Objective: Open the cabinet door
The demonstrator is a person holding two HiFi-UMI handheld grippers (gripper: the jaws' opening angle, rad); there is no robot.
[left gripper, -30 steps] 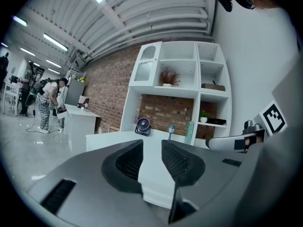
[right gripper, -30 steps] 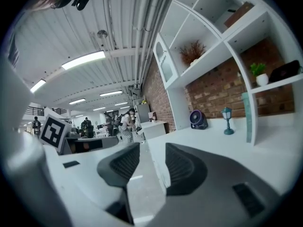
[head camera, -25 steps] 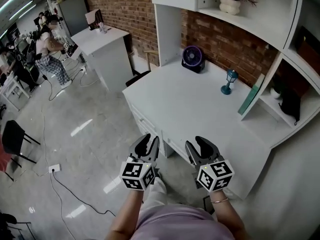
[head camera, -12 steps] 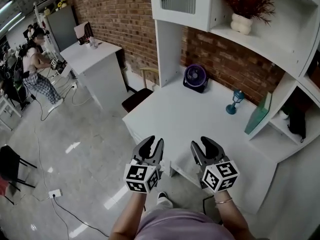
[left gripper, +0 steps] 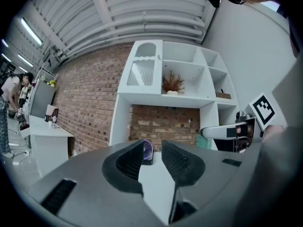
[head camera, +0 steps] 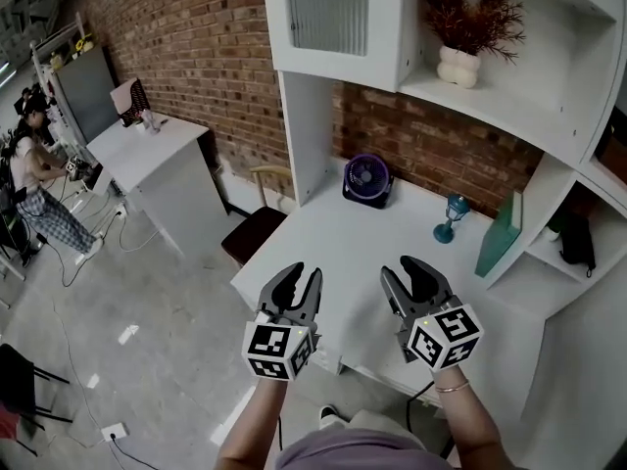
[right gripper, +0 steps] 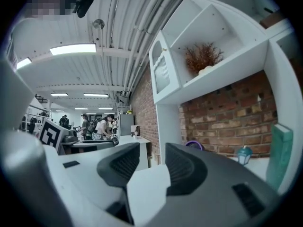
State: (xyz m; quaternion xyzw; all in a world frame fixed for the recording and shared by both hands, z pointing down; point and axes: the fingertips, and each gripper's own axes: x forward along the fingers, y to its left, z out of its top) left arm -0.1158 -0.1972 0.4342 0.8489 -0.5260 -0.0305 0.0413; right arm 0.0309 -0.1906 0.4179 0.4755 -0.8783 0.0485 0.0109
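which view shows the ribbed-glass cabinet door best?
Left gripper view: the whole cabinet door shows nearly front-on, though small. Head view shows the door larger, but cut off at the top edge. Right gripper view catches the door only at a steep angle.

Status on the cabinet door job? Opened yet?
Done: nothing; the ribbed-glass cabinet door is shut. In hand: the left gripper and right gripper are both open and empty, held over the desk's near edge, well short of the door. Left: reach up to the door, grip it, probably at its edge, and swing it open.
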